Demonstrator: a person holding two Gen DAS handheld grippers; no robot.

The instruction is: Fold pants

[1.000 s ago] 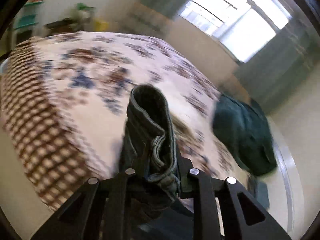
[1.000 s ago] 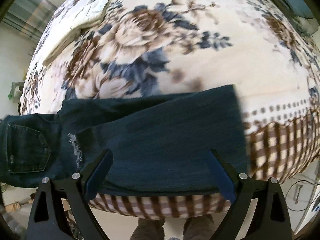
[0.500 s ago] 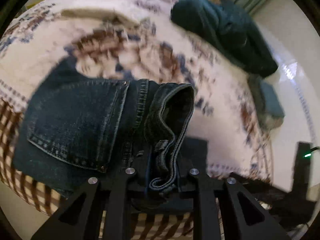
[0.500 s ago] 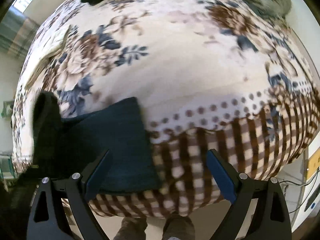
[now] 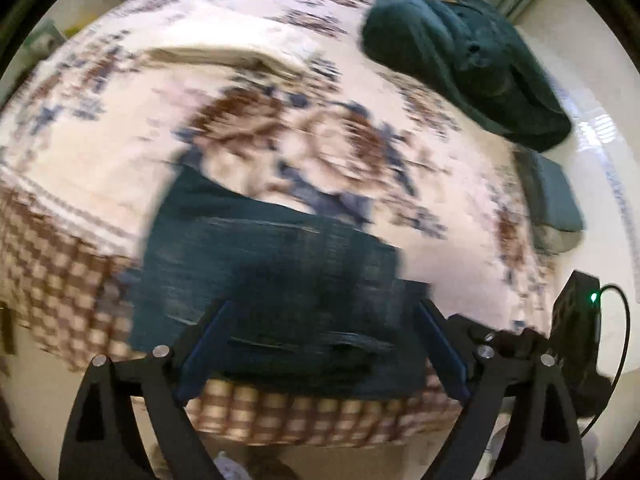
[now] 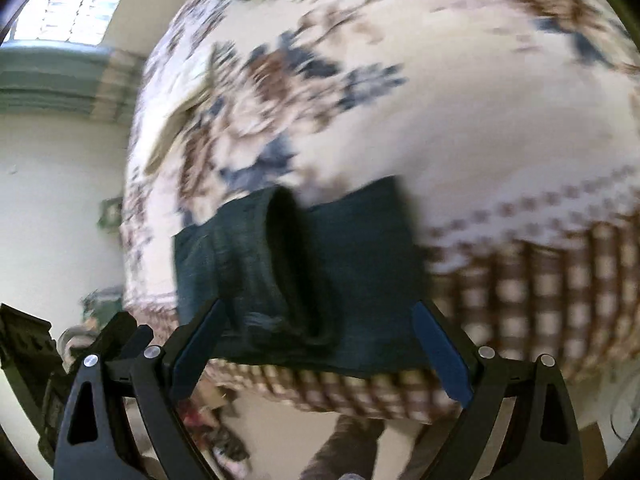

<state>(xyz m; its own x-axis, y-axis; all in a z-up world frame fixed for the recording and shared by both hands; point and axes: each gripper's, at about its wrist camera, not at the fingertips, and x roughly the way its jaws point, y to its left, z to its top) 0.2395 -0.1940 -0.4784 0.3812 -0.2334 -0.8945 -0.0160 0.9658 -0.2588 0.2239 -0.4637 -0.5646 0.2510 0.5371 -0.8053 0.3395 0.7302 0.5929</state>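
Dark blue jeans (image 5: 276, 276) lie folded over on the floral bedspread (image 5: 100, 152) near its checked front edge. My left gripper (image 5: 320, 344) is open and empty just in front of the jeans, which fill the gap between its fingers. In the right wrist view the jeans (image 6: 304, 272) lie as a folded stack with the waistband end on top at the left. My right gripper (image 6: 316, 348) is open and empty, just in front of that stack. Both views are blurred by motion.
A dark green garment (image 5: 460, 64) lies at the far right of the bed, and a folded grey-blue item (image 5: 556, 204) beside it. A cream folded cloth (image 5: 224, 54) lies at the back. A black device with a green light (image 5: 576, 312) stands right. Legs (image 6: 352, 448) show below the bed edge.
My left gripper has let go of the jeans' waistband and opened; the waistband end now lies on top of the legs. Both cameras have swung, and the right gripper stays open.
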